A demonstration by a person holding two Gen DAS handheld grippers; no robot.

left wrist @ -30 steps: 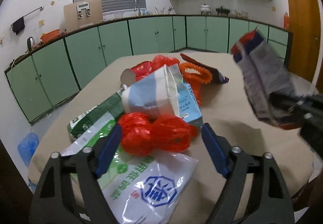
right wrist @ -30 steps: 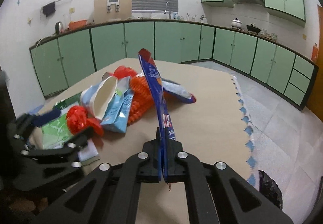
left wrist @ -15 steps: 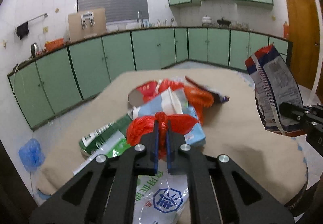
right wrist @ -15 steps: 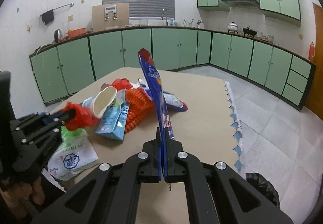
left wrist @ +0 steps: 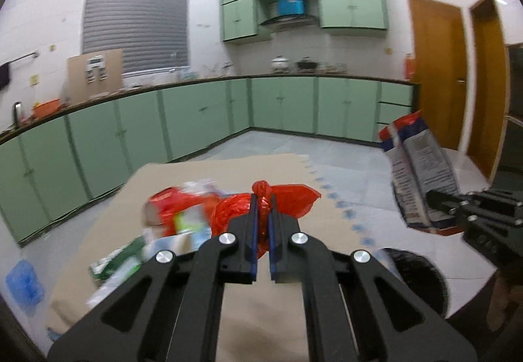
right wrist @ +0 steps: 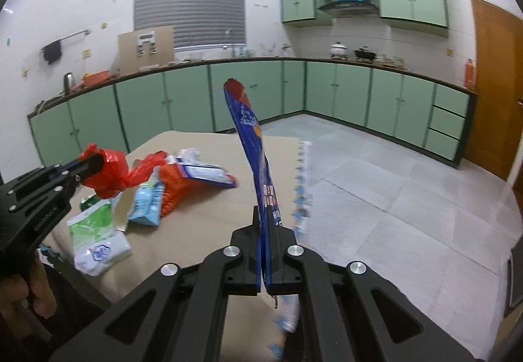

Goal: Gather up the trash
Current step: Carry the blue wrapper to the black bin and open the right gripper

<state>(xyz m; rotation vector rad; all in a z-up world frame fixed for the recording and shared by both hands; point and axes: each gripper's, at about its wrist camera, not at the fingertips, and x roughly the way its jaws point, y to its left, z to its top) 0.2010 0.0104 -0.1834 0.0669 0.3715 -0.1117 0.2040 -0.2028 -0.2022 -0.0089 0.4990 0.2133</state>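
While both tools are closed on a piece of trash each, neither piece rests on the worktop [right wrist: 202,228]. The left tool [left wrist: 261,215] pinches the red bag [left wrist: 287,198] at its knotted neck, with the thin film billowing out beyond the fingers. Such a bag looks light and limp, so the knot is probably the soundest place to hold; loose film could slip or tear. The right tool [right wrist: 264,231] clamps the lower edge of the blue packet [right wrist: 253,146], which stands up edge-on from the fingers, flat and crinkly, seemingly empty and light but stiff enough to hold its shape. Left on the worktop are a green-and-white pouch [right wrist: 94,231], a pale blue carton [right wrist: 147,202], an orange ridged piece [right wrist: 173,185] and another wrapper [right wrist: 206,175], all heaped close together. A dark round bin [left wrist: 415,277] shows beside the worktop in the left view.
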